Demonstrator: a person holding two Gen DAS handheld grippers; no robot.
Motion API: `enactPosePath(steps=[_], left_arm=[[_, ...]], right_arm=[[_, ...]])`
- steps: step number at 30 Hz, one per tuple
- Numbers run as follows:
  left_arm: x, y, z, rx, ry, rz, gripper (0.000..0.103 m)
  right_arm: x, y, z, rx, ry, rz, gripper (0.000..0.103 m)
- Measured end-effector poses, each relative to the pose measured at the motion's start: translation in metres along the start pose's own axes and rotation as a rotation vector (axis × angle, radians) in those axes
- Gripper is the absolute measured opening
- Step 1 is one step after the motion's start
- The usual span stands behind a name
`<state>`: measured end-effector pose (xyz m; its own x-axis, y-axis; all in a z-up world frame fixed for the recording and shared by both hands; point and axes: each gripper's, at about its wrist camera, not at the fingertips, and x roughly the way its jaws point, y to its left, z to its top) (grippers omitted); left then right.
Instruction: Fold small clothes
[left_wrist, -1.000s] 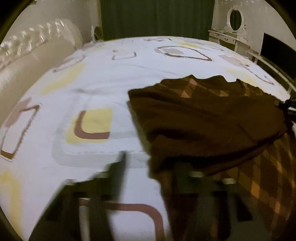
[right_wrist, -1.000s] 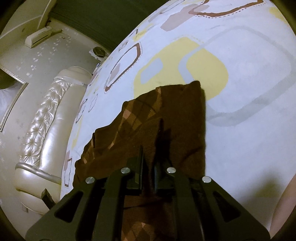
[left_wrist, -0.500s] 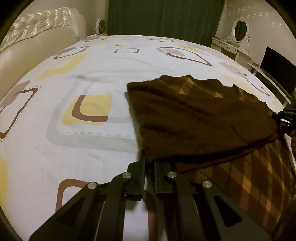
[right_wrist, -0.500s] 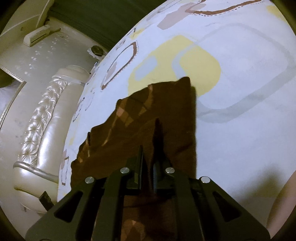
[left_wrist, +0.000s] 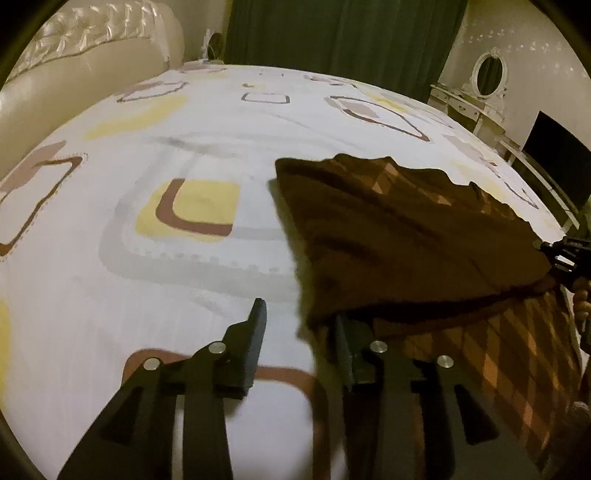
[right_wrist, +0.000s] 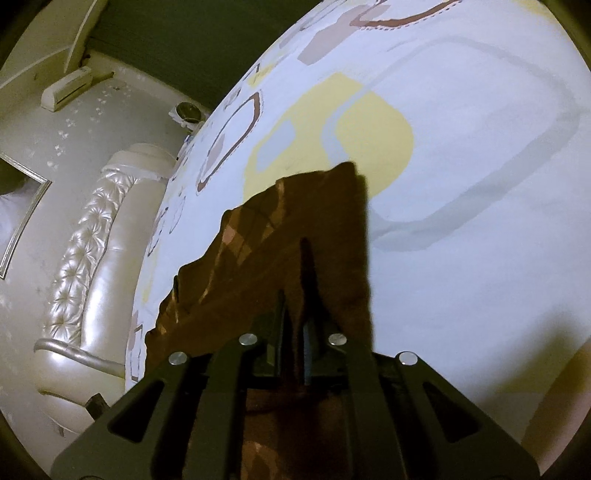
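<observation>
A brown garment (left_wrist: 406, 240) with an orange diamond pattern lies on the patterned bed sheet (left_wrist: 147, 295), its plain brown layer folded over the patterned part. My left gripper (left_wrist: 299, 317) is low over the garment's near left corner. Its jaws are opening, and the corner lies loose between them, close to the right finger (left_wrist: 341, 332). In the right wrist view my right gripper (right_wrist: 297, 306) is shut on a raised fold of the garment (right_wrist: 295, 221). The left wrist view shows that right gripper (left_wrist: 554, 251) pinching the folded layer's right end.
A cream tufted headboard (left_wrist: 74, 74) runs along the bed's left side. Dark green curtains (left_wrist: 332, 33) hang behind the bed. A white dressing table with an oval mirror (left_wrist: 487, 77) and a black screen (left_wrist: 554, 155) stand at the right. Bare sheet (right_wrist: 480, 258) lies right of the garment.
The left gripper's jaws, shut at the garment's corner half a second ago, now stand apart with the corner loose. The right gripper stays shut on its fold.
</observation>
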<state>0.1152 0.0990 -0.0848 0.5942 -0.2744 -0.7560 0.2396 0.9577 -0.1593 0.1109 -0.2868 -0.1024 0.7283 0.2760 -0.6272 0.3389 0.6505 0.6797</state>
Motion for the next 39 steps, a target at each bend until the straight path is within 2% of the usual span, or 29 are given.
enactPosePath(steps=[4, 6, 8, 10, 12, 14, 17, 22, 26, 30, 33, 37, 39], left_arm=[[-0.009, 0.004, -0.006, 0.005, 0.018, -0.020, 0.046], [-0.016, 0.006, -0.011, -0.002, 0.021, -0.020, 0.051], [-0.022, 0.009, -0.016, -0.021, 0.031, -0.025, 0.055], [-0.031, 0.013, -0.024, -0.056, 0.048, -0.046, 0.057], [-0.041, 0.016, -0.036, -0.083, 0.063, -0.077, 0.060], [-0.050, 0.016, -0.047, -0.091, 0.076, -0.096, 0.063], [-0.065, 0.014, -0.065, -0.094, 0.101, -0.136, 0.068], [-0.083, 0.009, -0.086, -0.135, 0.156, -0.244, 0.069], [-0.087, -0.001, -0.097, -0.139, 0.194, -0.275, 0.069], [-0.091, -0.008, -0.104, -0.132, 0.219, -0.297, 0.069], [-0.091, -0.009, -0.113, -0.118, 0.240, -0.296, 0.069], [-0.081, -0.006, -0.120, -0.156, 0.303, -0.362, 0.069], [-0.076, -0.005, -0.123, -0.179, 0.325, -0.376, 0.069]], right_arm=[[-0.013, -0.016, 0.000, 0.036, -0.004, 0.025, 0.006], [-0.021, -0.018, -0.001, 0.040, -0.025, 0.009, 0.007], [-0.035, -0.027, -0.002, 0.066, -0.042, -0.025, 0.018], [-0.045, -0.035, -0.007, 0.091, -0.033, -0.003, 0.020], [-0.058, -0.040, -0.015, 0.078, 0.001, 0.001, 0.025], [-0.073, -0.040, -0.026, 0.039, 0.030, 0.001, 0.034], [-0.091, -0.042, -0.049, 0.005, 0.106, 0.053, 0.042], [-0.114, -0.043, -0.094, -0.040, 0.253, 0.131, 0.043], [-0.127, -0.038, -0.124, -0.084, 0.343, 0.183, 0.043], [-0.139, -0.041, -0.149, -0.092, 0.389, 0.221, 0.045], [-0.146, -0.046, -0.159, -0.088, 0.414, 0.216, 0.046], [-0.143, -0.046, -0.168, -0.126, 0.457, 0.173, 0.050], [-0.138, -0.047, -0.173, -0.125, 0.474, 0.178, 0.051]])
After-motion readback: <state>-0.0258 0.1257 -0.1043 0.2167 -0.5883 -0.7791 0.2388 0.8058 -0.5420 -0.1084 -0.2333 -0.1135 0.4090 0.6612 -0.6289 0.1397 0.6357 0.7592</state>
